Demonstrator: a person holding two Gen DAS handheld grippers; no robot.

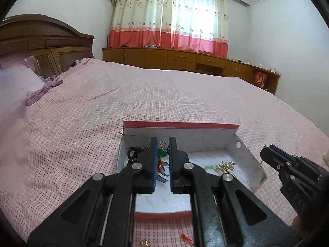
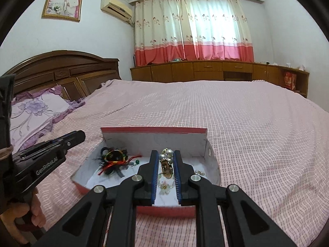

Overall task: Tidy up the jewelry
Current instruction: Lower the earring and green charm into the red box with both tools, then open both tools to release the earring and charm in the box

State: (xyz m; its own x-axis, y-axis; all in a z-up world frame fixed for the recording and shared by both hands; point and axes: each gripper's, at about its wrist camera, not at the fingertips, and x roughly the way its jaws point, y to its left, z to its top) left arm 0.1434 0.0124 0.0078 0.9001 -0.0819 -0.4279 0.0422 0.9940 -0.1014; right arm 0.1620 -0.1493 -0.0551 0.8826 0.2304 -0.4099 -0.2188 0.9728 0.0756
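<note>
A red box with a white inside point(image 1: 242, 156) point(image 2: 213, 164) lies open on the bed. In its left part lies a pile of black and coloured cords and hair ties point(image 2: 115, 160) point(image 1: 135, 152). My left gripper point(image 1: 163, 144) hangs over that pile, jaws slightly apart, with a green tag point(image 1: 162, 152) showing between them; nothing is clamped. My right gripper point(image 2: 166, 154) is over the box's right part, jaws apart around a pearl and gold piece point(image 2: 167, 164) with a small gap either side. Gold and green pieces point(image 1: 222, 166) lie in the right part.
The pink checked bedspread point(image 1: 144, 94) spreads all around the box. A red thread point(image 1: 187, 237) and a gold piece point(image 1: 145, 242) lie on the bed before the box. Purple pillows point(image 2: 37, 111), the wooden headboard and low cabinets stand beyond.
</note>
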